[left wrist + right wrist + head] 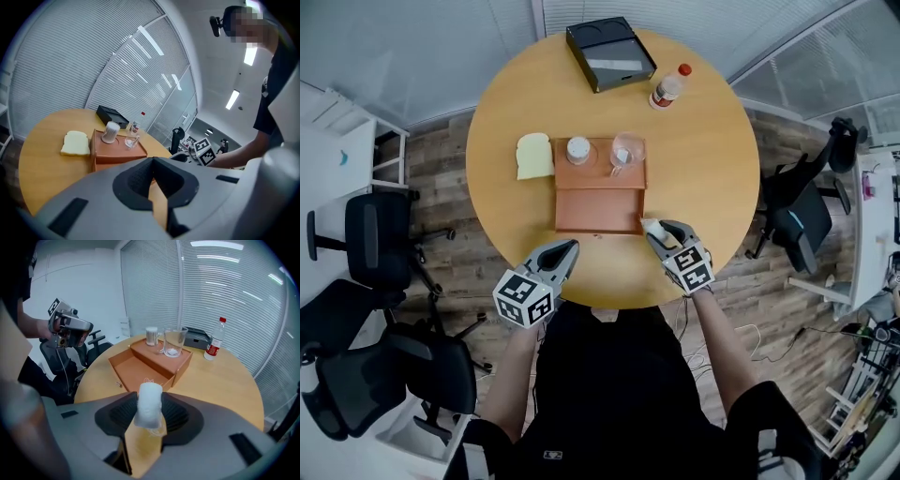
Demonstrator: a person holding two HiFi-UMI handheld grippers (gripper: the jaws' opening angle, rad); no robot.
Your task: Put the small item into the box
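Note:
A small white soft item [149, 409] is pinched in my right gripper [150, 399], which is shut on it. In the head view this gripper [657, 233] hovers just off the near right corner of the brown box [600, 178]. The box's open drawer [598, 211] faces me and looks empty inside [135, 370]. My left gripper [565, 251] hangs over the table's near edge, left of the drawer, jaws shut with nothing in them [153, 162].
An upturned white cup [578, 150] and a glass mug [626, 150] stand on the box's top. A bread slice [534, 156] lies left of the box. At the far side of the round table [703, 178] are a black case [609, 53] and a bottle [668, 87]. Office chairs ring the table.

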